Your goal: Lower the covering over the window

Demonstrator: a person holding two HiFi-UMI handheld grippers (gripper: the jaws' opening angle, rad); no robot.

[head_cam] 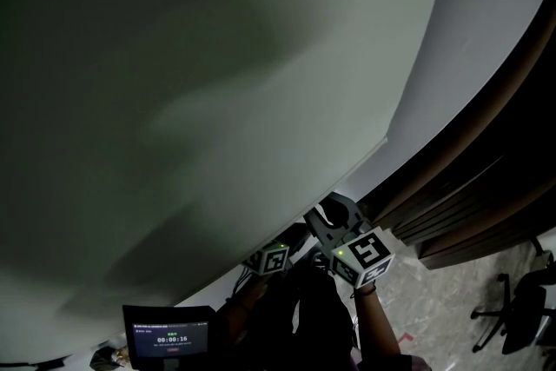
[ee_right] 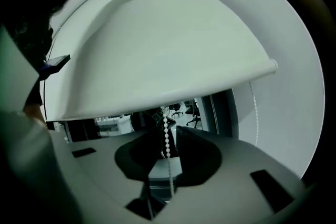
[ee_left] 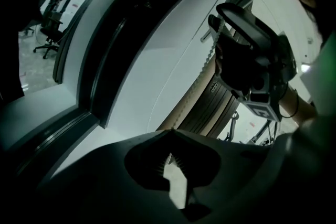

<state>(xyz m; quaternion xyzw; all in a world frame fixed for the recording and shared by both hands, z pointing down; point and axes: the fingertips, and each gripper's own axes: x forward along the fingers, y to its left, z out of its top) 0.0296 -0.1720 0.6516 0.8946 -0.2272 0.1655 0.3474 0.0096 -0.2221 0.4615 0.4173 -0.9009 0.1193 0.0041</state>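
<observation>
Nearest the lens in the right gripper view, the right tool point(ee_right: 167, 148) stands with its jaws apart. The bead chain point(ee_right: 167, 131) hangs straight down between them, and neither pad looks pressed on it. Its long axis runs up and down, in line with the gap, so this tool seems to need only to close and draw downward. Above and beyond it the roller blind point(ee_right: 157, 44) covers the upper window, and its bottom bar point(ee_right: 215, 91) leaves a strip of glass bare below.

In the left gripper view the left tool point(ee_left: 169, 164) has its jaws together. I cannot tell whether the chain is pinched there. A beaded line runs up the blind's edge toward the right tool, which is higher and to the right.

In the head view both tools sit low at the blind's right edge, close together. A timer screen point(head_cam: 169, 334) is near left and an office chair point(head_cam: 512, 308) far right. No container shows.
</observation>
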